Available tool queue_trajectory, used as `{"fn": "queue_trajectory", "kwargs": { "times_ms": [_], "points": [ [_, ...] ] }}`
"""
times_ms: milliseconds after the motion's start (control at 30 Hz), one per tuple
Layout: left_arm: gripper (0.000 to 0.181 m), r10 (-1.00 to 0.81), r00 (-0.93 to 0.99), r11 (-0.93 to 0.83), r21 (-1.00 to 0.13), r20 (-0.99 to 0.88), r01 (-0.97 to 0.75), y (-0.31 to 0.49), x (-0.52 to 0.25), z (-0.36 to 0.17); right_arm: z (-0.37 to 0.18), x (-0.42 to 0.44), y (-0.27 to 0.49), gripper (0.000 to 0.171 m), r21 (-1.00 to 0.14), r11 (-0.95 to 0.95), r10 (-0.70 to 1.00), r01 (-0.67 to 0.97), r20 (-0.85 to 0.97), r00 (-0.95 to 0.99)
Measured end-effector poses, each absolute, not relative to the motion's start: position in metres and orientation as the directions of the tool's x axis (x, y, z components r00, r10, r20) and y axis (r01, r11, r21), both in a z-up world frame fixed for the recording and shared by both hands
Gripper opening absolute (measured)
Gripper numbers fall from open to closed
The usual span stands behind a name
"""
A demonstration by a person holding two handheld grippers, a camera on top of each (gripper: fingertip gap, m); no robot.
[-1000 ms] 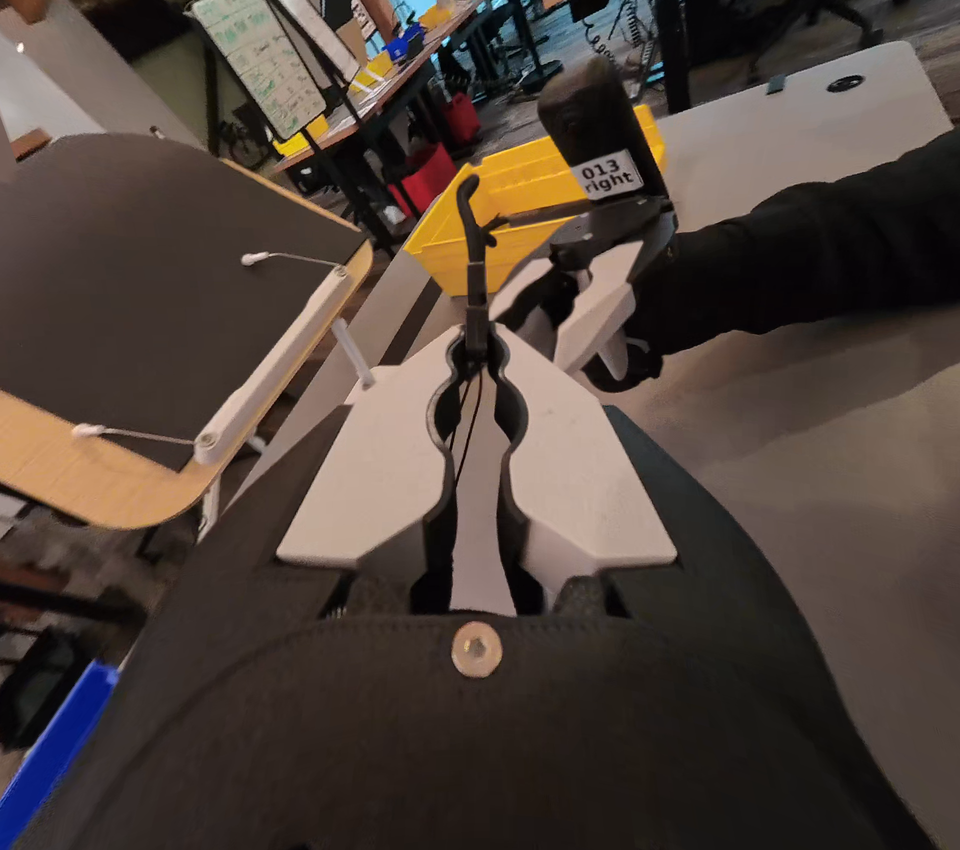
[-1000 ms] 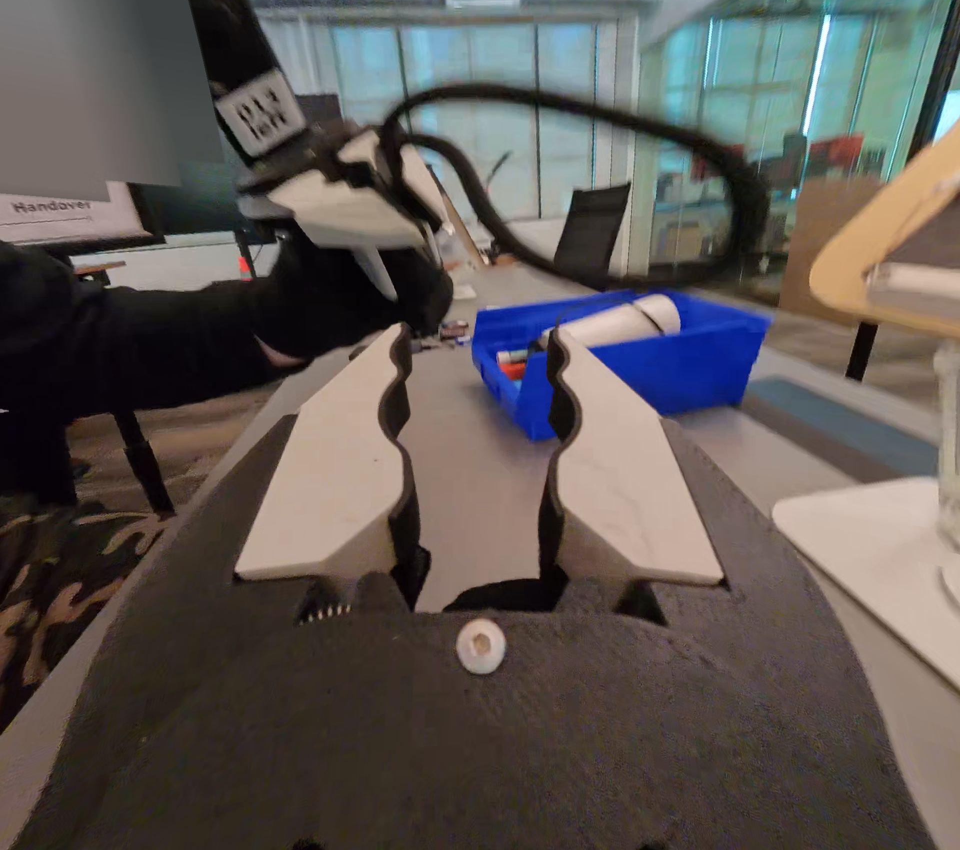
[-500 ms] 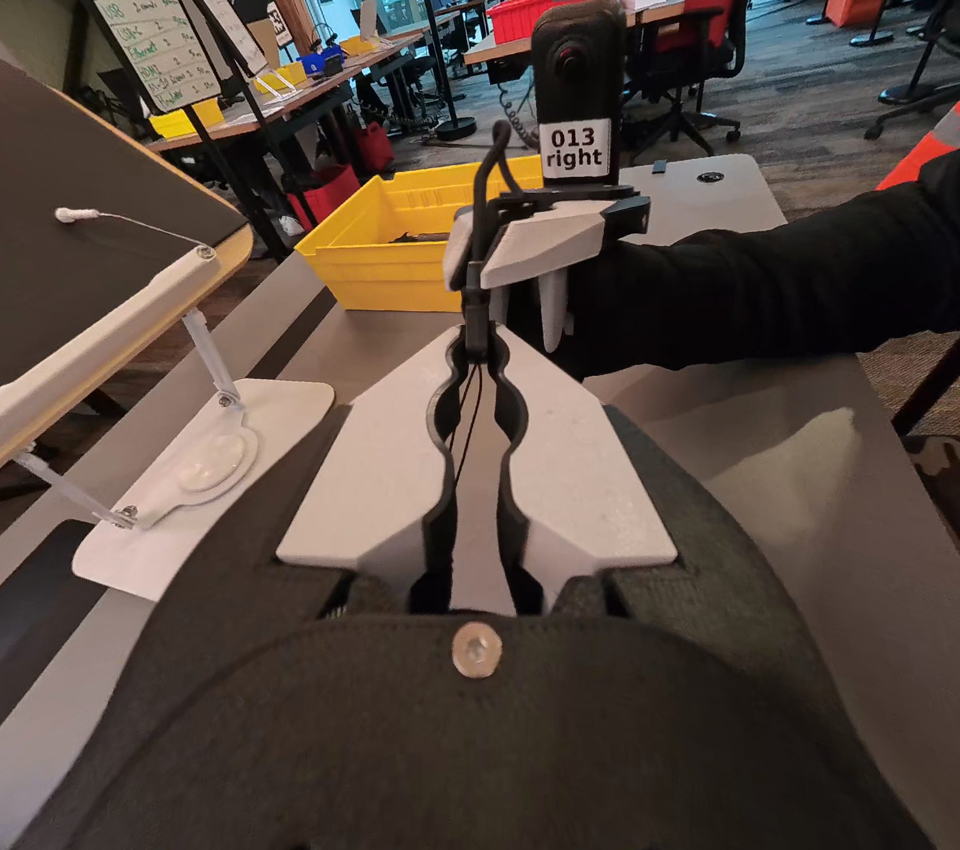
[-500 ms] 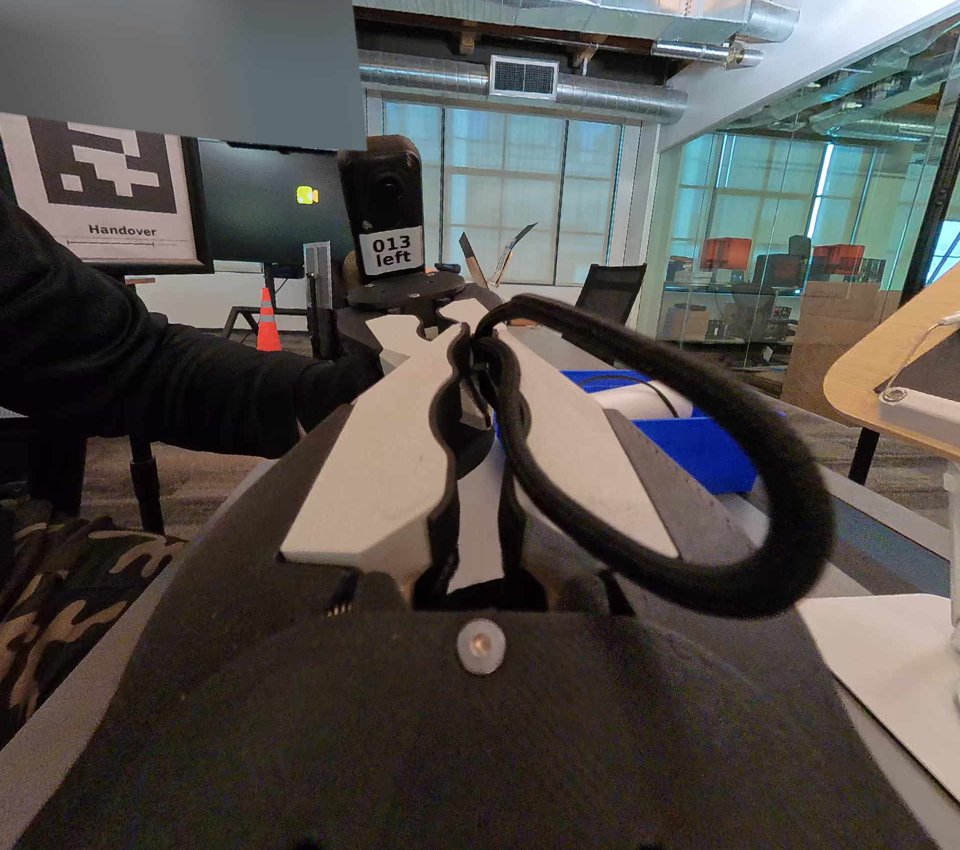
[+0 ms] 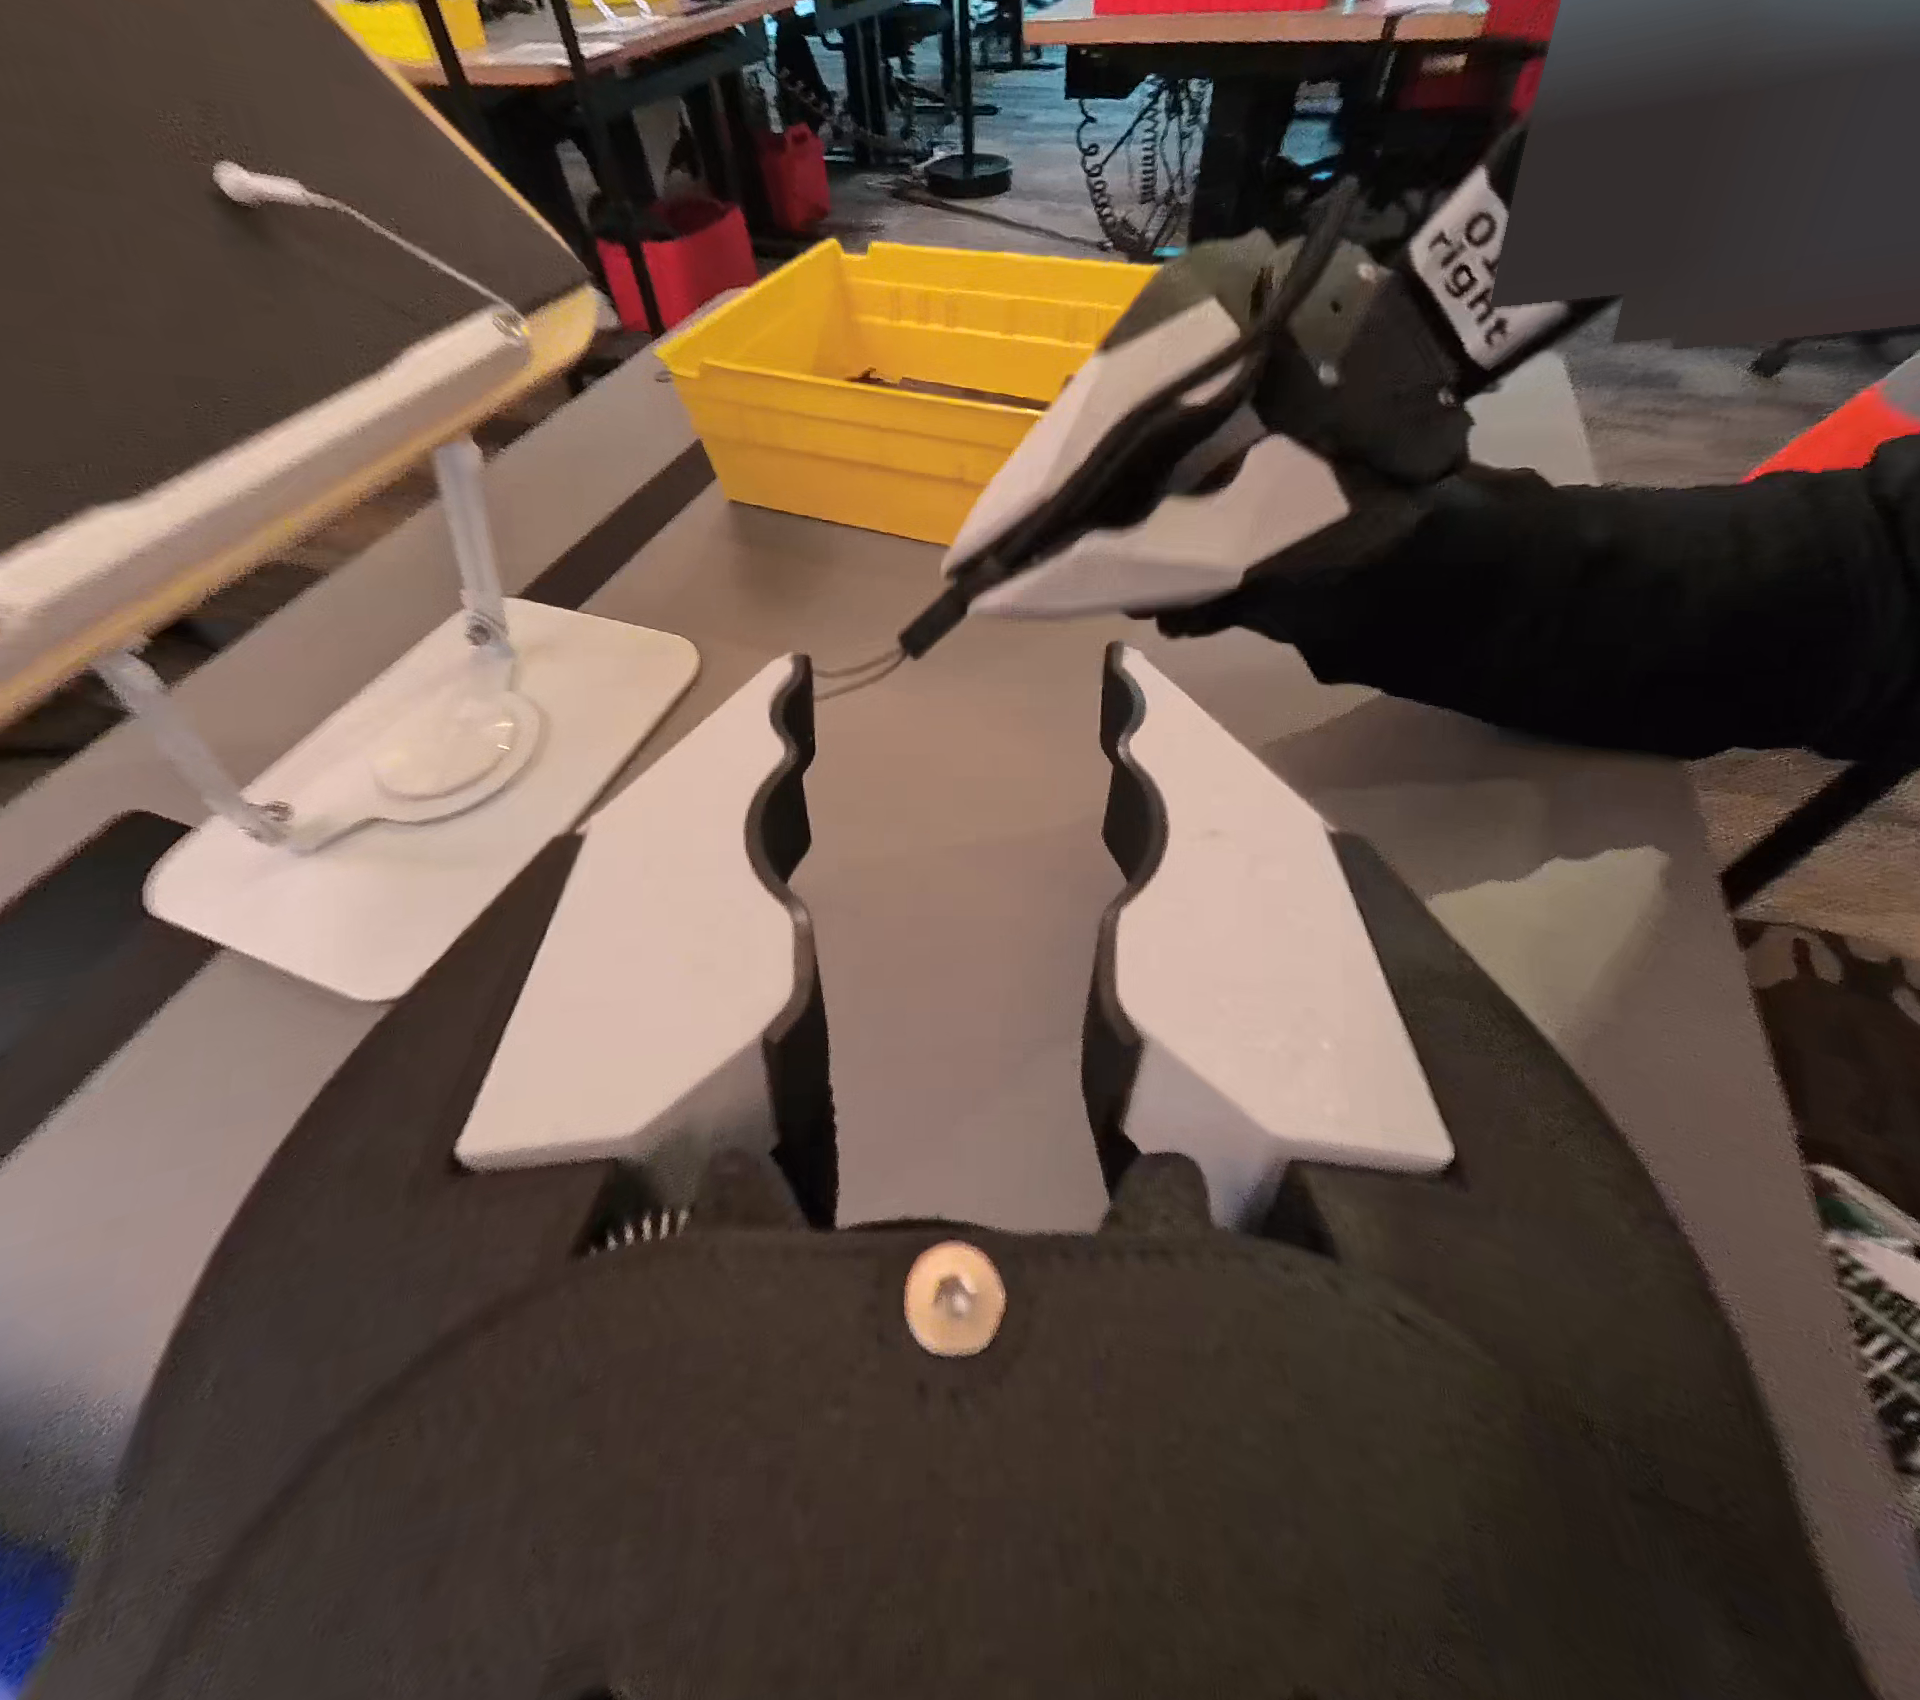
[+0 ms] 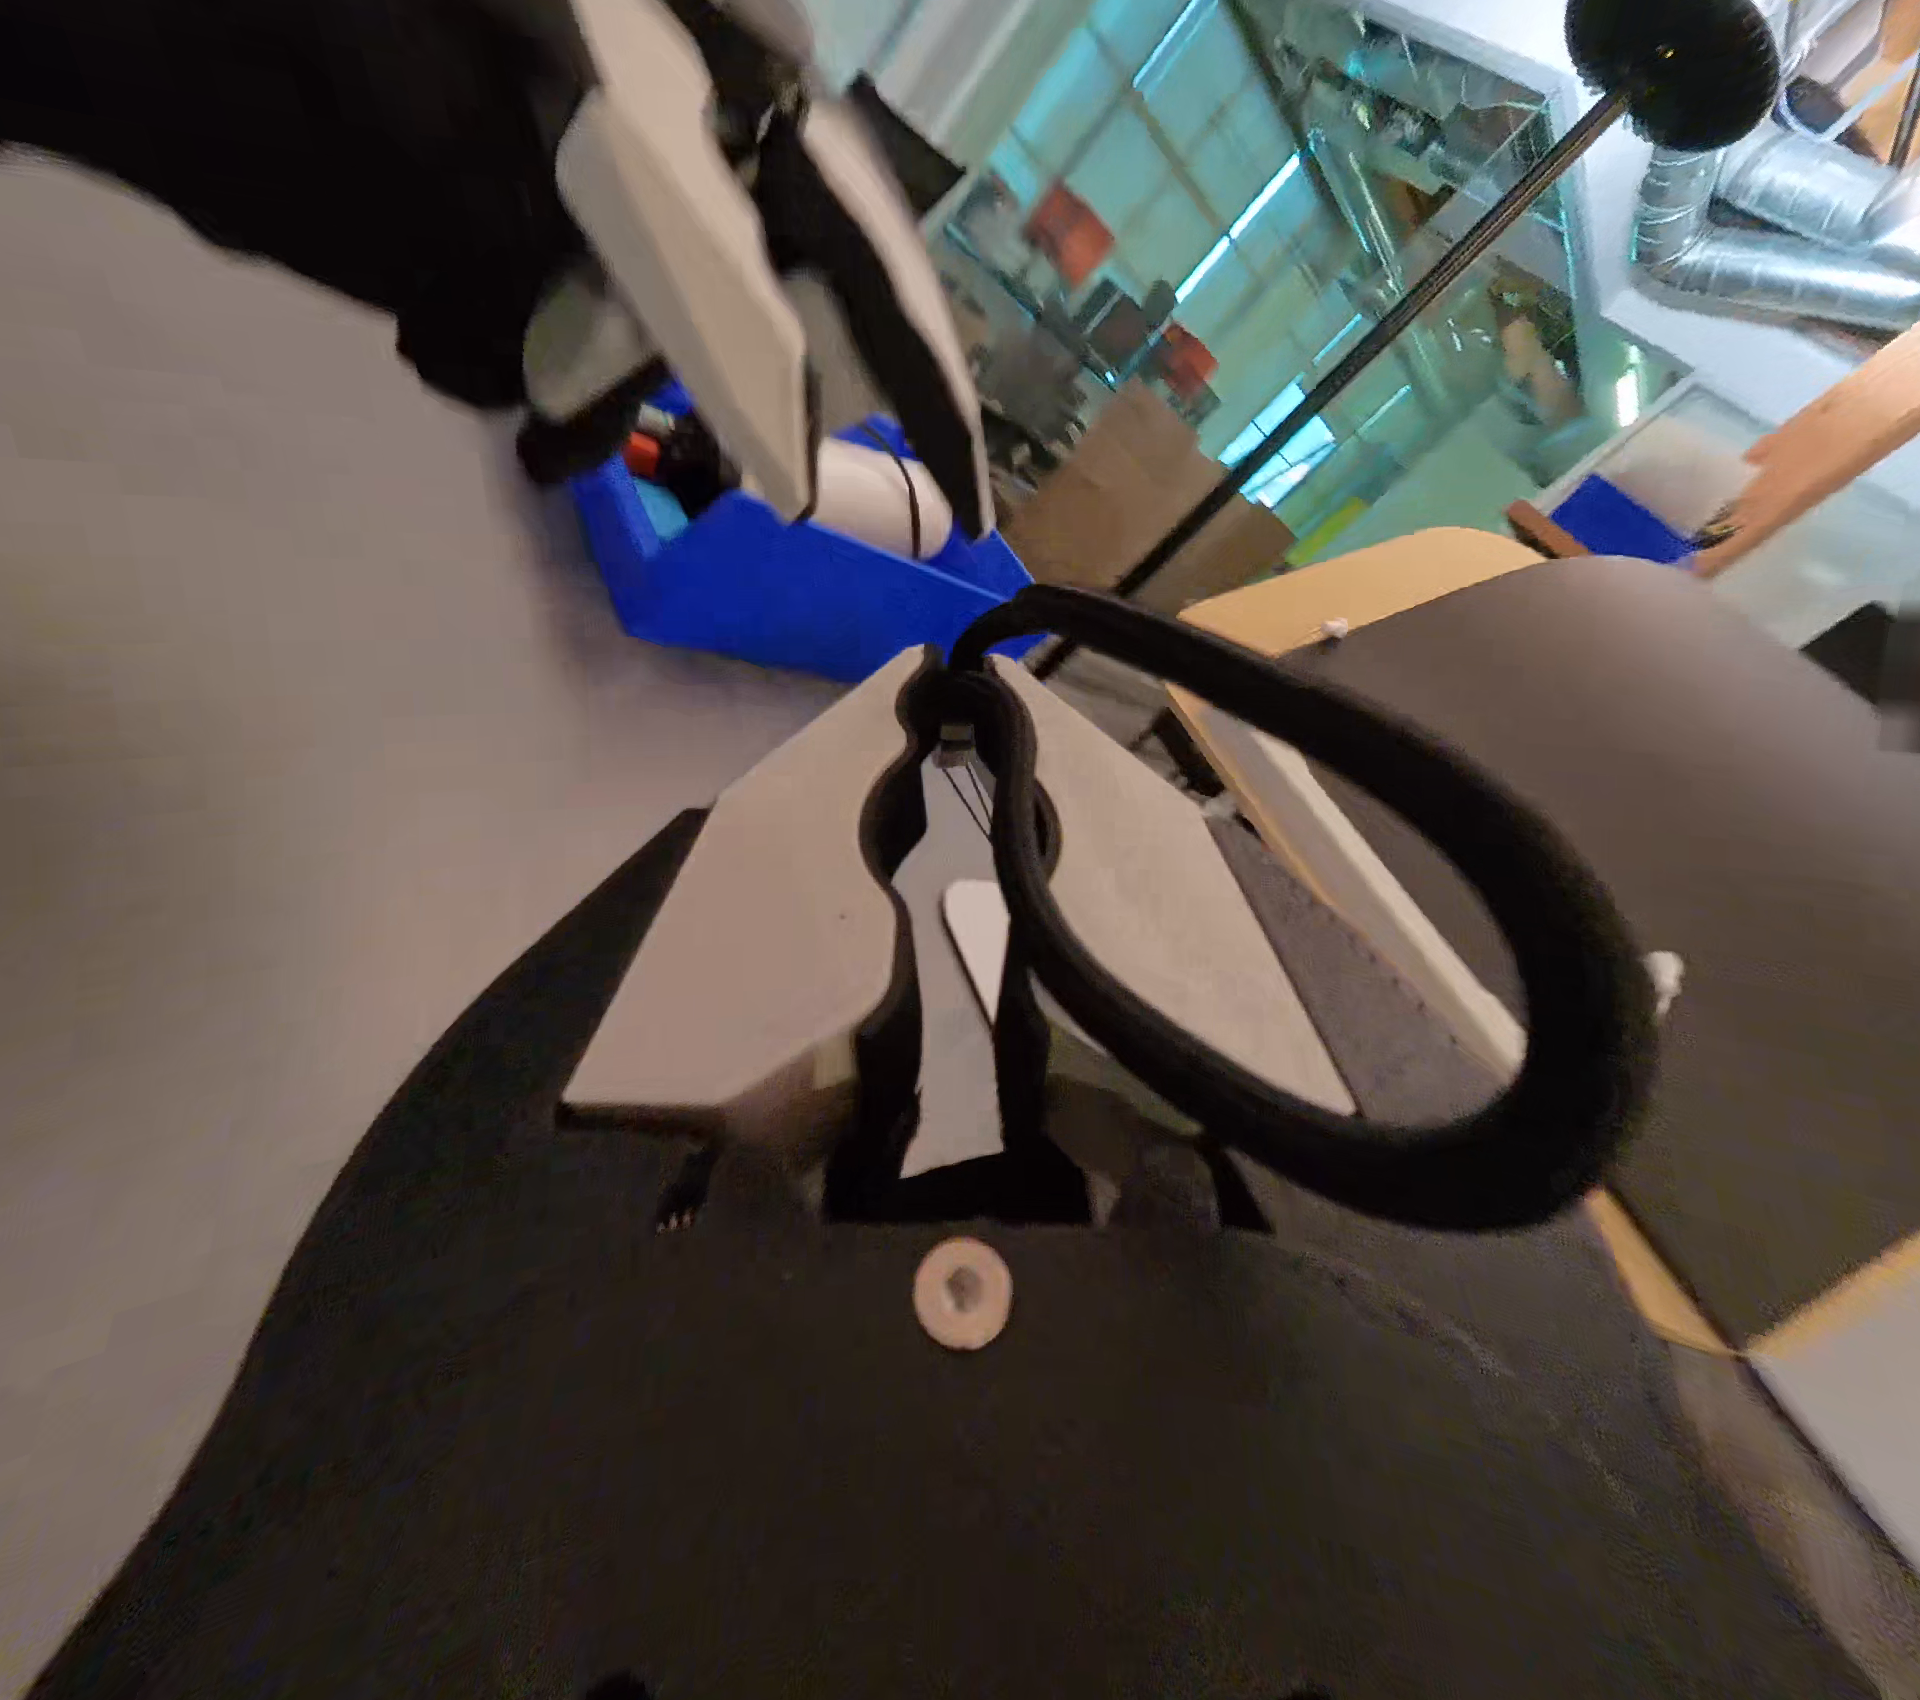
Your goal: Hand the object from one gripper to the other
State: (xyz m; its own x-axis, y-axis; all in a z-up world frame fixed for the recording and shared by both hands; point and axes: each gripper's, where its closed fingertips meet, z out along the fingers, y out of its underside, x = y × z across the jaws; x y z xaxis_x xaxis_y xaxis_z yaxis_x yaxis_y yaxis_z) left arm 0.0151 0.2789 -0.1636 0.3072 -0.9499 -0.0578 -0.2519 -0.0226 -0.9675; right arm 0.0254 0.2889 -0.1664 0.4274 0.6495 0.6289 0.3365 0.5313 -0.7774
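Left wrist view shows one left gripper (image 5: 956, 829) nearest, its two white fingers spread apart over the grey table (image 5: 1507, 871) with nothing between them. Just beyond, the right gripper (image 5: 971, 575) is clamped on one black looped strap (image 5: 1174, 403). Farther back sits one yellow bin (image 5: 831, 445). Only the right wrist view shows the strap's full loop (image 6: 1403, 975) curving off the closed fingertips (image 6: 951, 674), and, behind them, one blue bin (image 6: 790, 580); the yellow bin is out of its sight.
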Motion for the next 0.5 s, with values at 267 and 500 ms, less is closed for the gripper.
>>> {"fn": "queue_trajectory", "kwargs": {
  "times_ms": [267, 500],
  "points": [
    [0.049, -0.847, 0.128, 0.373, -0.748, -0.516, -0.549, 0.242, 0.047, -0.168, -0.193, 0.013, 0.292, 0.006, -0.647, 0.567, 0.558, 0.51, 0.757, 0.34],
    [0.01, -0.778, 0.07, 0.44, -0.622, -0.624, -0.648, 0.242, 0.061, -0.187, -0.199, 0.011, 0.29, 0.001, -0.611, 0.577, 0.543, 0.542, 0.783, 0.305]
  ]
}}
